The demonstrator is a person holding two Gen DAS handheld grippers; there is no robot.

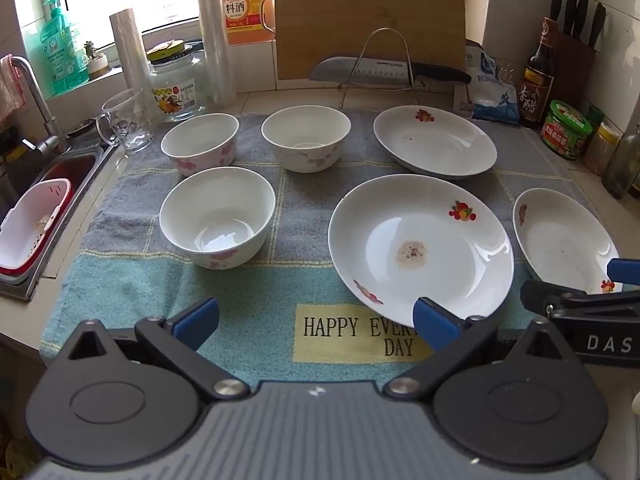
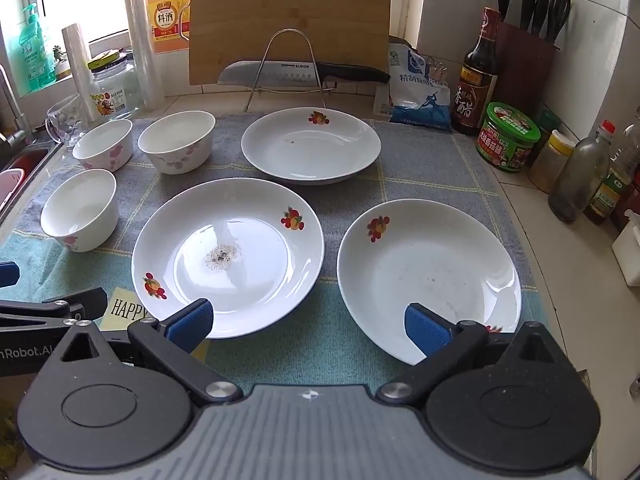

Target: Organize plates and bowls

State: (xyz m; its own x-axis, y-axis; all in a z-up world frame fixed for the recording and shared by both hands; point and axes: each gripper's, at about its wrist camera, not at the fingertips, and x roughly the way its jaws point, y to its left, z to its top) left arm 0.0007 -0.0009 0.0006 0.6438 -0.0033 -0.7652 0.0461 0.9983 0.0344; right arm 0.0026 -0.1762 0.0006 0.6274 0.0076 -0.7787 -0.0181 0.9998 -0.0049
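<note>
Three white bowls with pink flowers stand on a towel: near bowl (image 1: 217, 216) (image 2: 80, 214), far left bowl (image 1: 200, 144) (image 2: 103, 144), far middle bowl (image 1: 306, 137) (image 2: 177, 141). Three white plates with fruit prints lie to their right: middle plate (image 1: 420, 246) (image 2: 228, 256), far plate (image 1: 435, 141) (image 2: 311, 145), right plate (image 1: 566, 240) (image 2: 428, 274). My left gripper (image 1: 316, 322) is open and empty over the towel's near edge. My right gripper (image 2: 308, 324) is open and empty, between the near rims of the middle and right plates.
The towel (image 1: 132, 280) covers the counter. A sink (image 1: 48, 184) with a white basket is at left. A glass mug (image 1: 126, 120), a jar, a cutting board (image 2: 290, 20), a knife on a wire rack (image 2: 296, 72), bottles and a green tub (image 2: 506, 136) line the back and right.
</note>
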